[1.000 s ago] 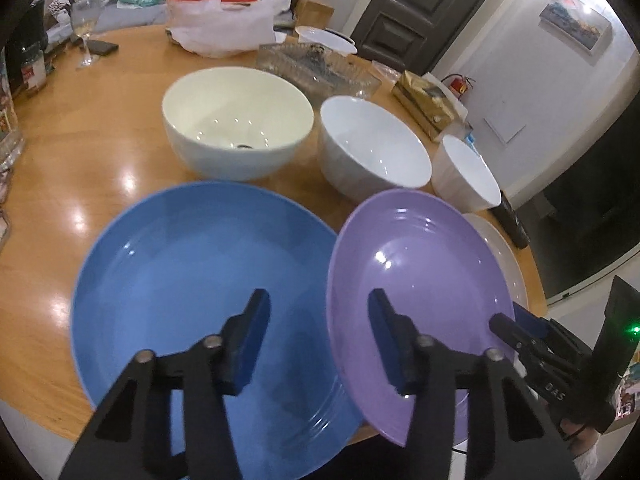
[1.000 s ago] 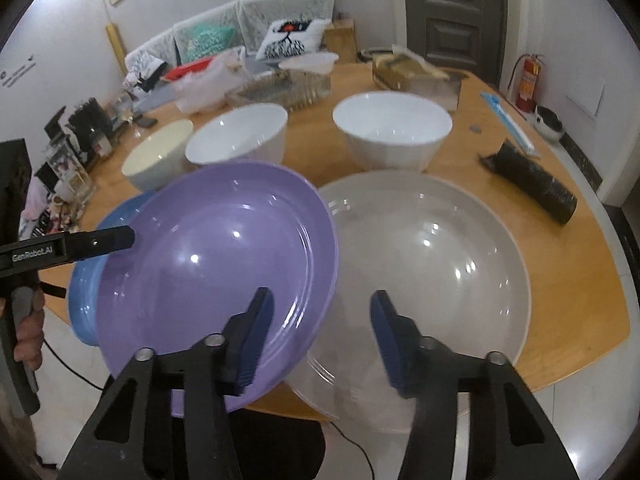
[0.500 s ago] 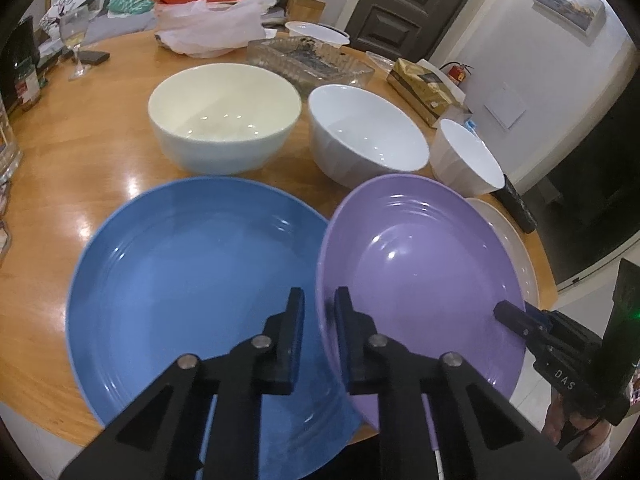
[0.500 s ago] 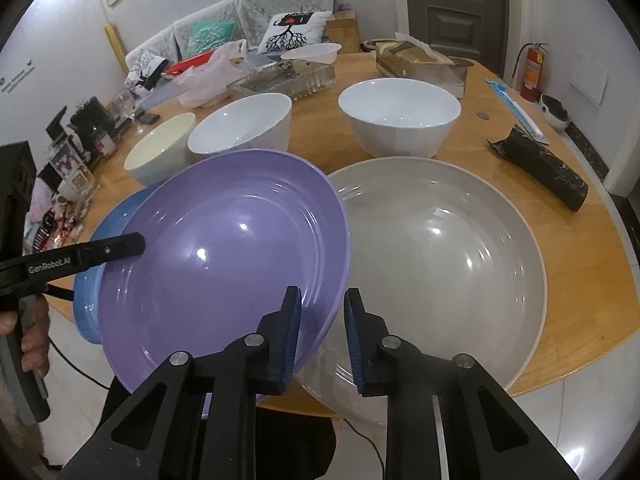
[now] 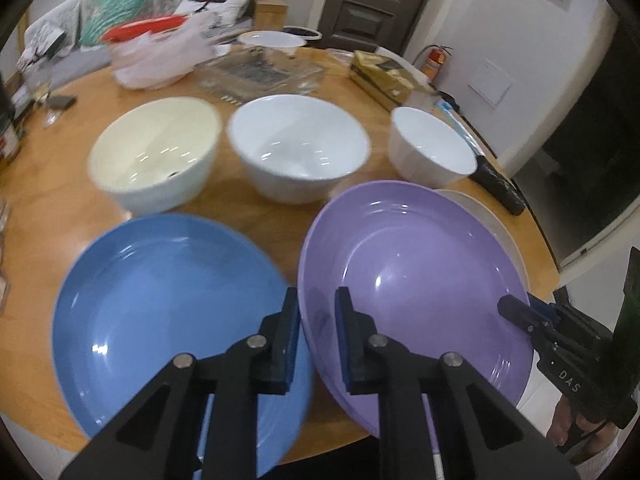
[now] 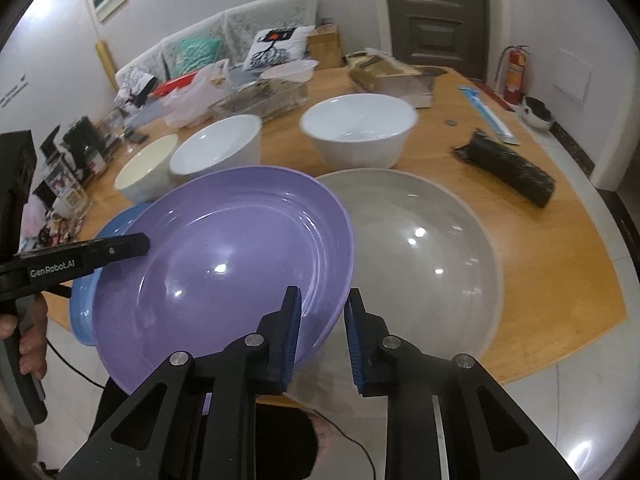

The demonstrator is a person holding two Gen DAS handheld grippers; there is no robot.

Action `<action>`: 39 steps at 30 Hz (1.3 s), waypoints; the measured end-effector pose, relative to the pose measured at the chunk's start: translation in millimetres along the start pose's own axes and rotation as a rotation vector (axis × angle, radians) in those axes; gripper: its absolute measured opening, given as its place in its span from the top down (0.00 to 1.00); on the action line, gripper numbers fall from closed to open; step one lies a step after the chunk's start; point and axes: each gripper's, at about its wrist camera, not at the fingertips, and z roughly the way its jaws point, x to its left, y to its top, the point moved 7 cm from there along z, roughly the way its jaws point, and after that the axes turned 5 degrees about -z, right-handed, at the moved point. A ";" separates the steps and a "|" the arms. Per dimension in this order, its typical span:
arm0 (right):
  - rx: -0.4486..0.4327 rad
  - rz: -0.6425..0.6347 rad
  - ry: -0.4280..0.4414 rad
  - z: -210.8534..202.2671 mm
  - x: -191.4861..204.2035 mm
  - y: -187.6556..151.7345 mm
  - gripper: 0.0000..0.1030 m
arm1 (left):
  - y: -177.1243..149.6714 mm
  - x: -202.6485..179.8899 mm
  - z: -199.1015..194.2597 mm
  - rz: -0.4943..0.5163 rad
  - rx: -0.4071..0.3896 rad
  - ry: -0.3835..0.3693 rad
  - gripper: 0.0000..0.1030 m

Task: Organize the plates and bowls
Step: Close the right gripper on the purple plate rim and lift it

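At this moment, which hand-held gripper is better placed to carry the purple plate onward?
Neither alone: the left hand-held gripper and right hand-held gripper each clamp opposite rims of the purple plate, tilted above the blue plate.

The left tongs (image 5: 317, 332) pinch the near-left rim of the tilted purple plate (image 5: 416, 280); the right tongs (image 5: 516, 314) touch its opposite rim; beside it a blue plate (image 5: 160, 304) lies on the tabletop (image 5: 52, 196).

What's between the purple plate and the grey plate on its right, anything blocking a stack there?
Nothing visible. The purple plate, gripped at opposite rims by the left gripper and right gripper, already overhangs the grey plate, whose surface is bare. The white bowl sits behind it.
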 end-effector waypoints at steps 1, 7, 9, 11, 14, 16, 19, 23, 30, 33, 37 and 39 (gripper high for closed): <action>-0.003 0.008 -0.008 -2.2 -5.7 -0.9 0.84 | 1.5 -7.2 2.6 0.014 0.002 -0.001 0.87; -0.010 0.049 -0.079 -10.4 -41.9 -6.4 0.84 | 5.7 -46.1 24.3 0.092 0.034 -0.004 0.87; -0.012 0.061 -0.095 -11.5 -50.5 -8.6 0.84 | 6.7 -57.0 32.6 0.114 0.046 -0.001 0.87; -0.011 0.069 -0.107 -11.8 -58.0 -10.3 0.84 | 6.9 -64.5 39.7 0.133 0.056 0.005 0.87; -0.004 0.077 -0.118 -11.2 -65.5 -11.9 0.84 | 7.9 -72.9 48.3 0.155 0.068 0.016 0.87; 0.001 0.076 -0.125 -9.9 -68.7 -13.0 0.84 | 7.9 -77.3 51.8 0.171 0.072 0.027 0.87; 0.006 0.079 -0.132 -7.5 -71.1 -14.8 0.84 | 10.0 -81.7 57.8 0.191 0.077 0.038 0.86; 0.018 0.074 -0.144 -3.9 -73.7 -16.0 0.84 | 9.8 -84.7 65.0 0.215 0.084 0.060 0.86; 0.033 0.075 -0.163 0.7 -77.9 -16.6 0.82 | 10.6 -88.0 71.3 0.255 0.074 0.093 0.86; 0.038 0.076 -0.163 2.3 -78.3 -17.5 0.82 | 11.4 -89.8 73.6 0.272 0.069 0.107 0.86; 0.042 0.064 -0.177 4.5 -78.0 -17.5 0.82 | 12.9 -90.1 76.3 0.285 0.069 0.118 0.86; 0.044 0.065 -0.179 5.3 -78.0 -17.2 0.82 | 13.0 -89.6 77.0 0.286 0.072 0.120 0.84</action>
